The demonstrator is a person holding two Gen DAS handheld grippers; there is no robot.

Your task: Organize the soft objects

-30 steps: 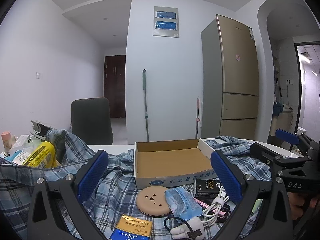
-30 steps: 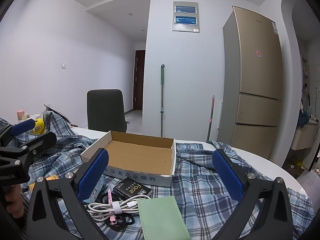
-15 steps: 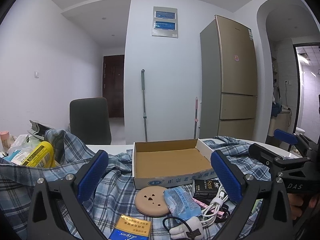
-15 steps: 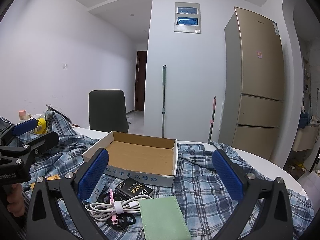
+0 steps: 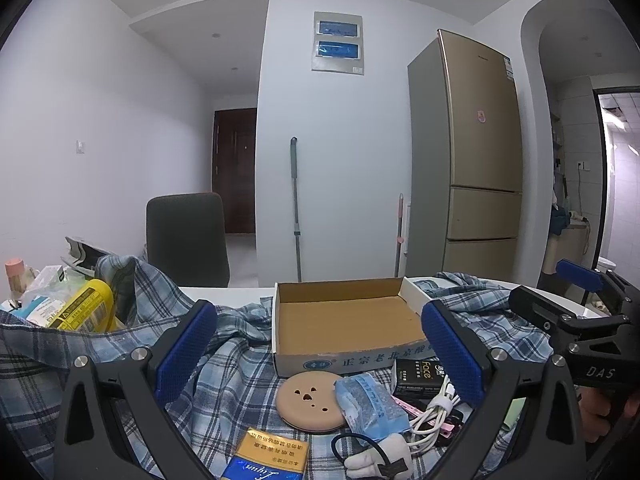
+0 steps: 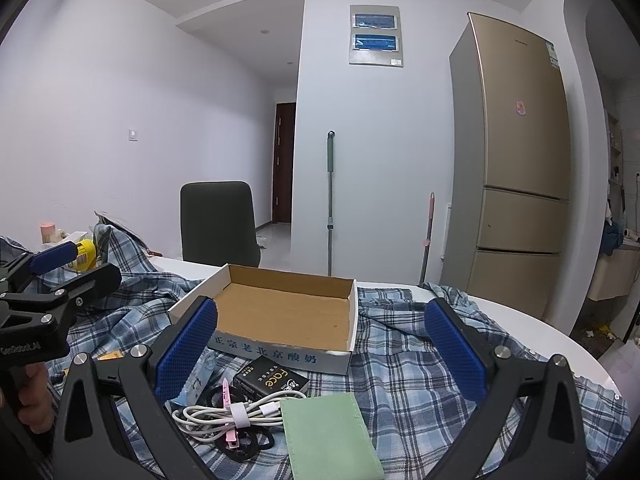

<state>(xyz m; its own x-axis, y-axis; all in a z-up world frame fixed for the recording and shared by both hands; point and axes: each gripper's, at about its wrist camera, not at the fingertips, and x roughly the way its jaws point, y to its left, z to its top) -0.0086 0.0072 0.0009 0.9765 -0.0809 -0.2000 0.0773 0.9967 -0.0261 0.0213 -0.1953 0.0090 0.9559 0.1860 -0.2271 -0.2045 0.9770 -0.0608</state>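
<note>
Both grippers, left and right, hang wide open and empty above a plaid cloth. Nearest lie a green pouch, coiled white cable, blue tissue pack and round tan disc; beyond them sits an empty cardboard box, with a gold fridge behind.

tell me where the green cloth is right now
In the right wrist view the green cloth lies flat on the plaid shirt at bottom centre, just right of the coiled white cable and in front of the cardboard box.
</note>
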